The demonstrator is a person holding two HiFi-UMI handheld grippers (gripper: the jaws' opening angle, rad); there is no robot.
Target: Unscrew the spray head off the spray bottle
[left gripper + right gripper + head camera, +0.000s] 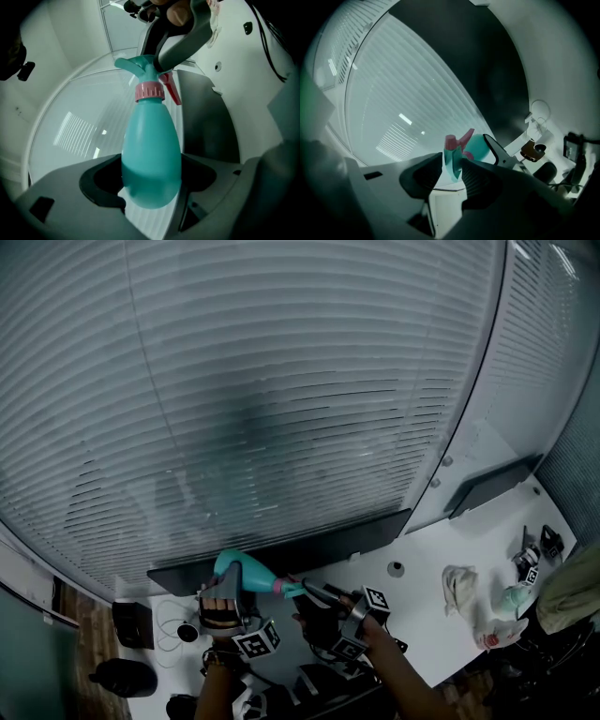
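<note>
The left gripper is closed around the body of the teal spray bottle, held above the left end of the tabletop. The right gripper, half-wide, clamps the spray head.

Spray bottle in left hand-held gripper, spray head rightward.

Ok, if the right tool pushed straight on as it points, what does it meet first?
The right tool clamps the spray head; straight ahead, probably the pink collar, then the bottle.
</note>
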